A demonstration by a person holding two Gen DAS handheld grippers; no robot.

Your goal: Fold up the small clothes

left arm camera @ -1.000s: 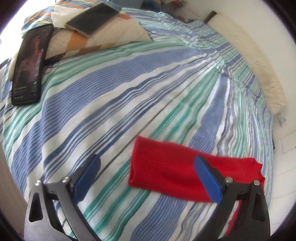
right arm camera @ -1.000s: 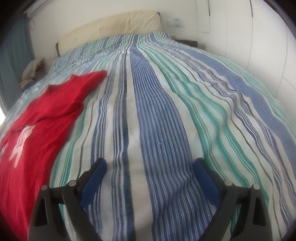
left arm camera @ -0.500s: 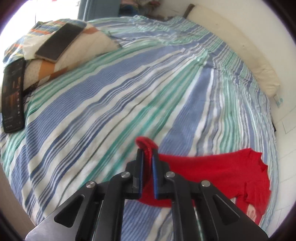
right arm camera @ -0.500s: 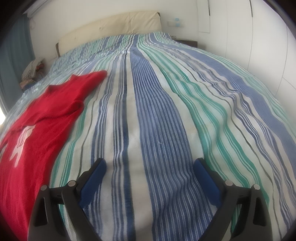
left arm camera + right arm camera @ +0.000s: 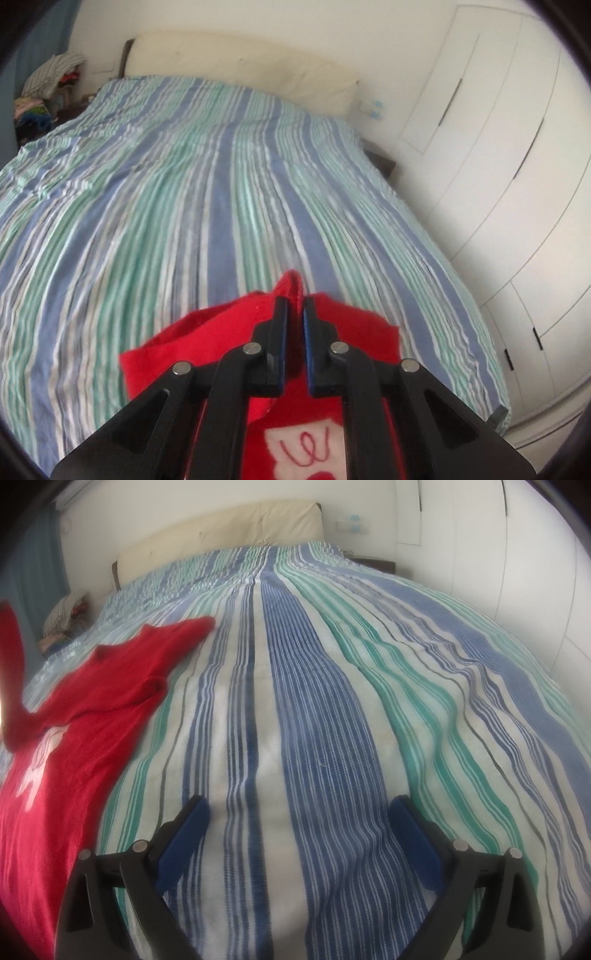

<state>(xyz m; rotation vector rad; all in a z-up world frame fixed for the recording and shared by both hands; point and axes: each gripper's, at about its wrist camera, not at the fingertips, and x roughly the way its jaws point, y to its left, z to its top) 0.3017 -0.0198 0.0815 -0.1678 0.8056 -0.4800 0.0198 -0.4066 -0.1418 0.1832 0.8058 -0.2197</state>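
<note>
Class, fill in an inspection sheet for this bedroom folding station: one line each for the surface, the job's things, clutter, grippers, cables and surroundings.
Surface: striped bedspread, blue, green and white, lightly rippled.
Job's things: red sweater with a white motif, body flat on the bed; one sleeve lifted.
Clutter: pile of clothes beside the bed's head.
Grippers: left gripper shut on the sleeve; right gripper open over bare bedspread, holding nothing.
Cables: nothing seen.
Surroundings: cream headboard; white wardrobe doors; wall sockets.
</note>
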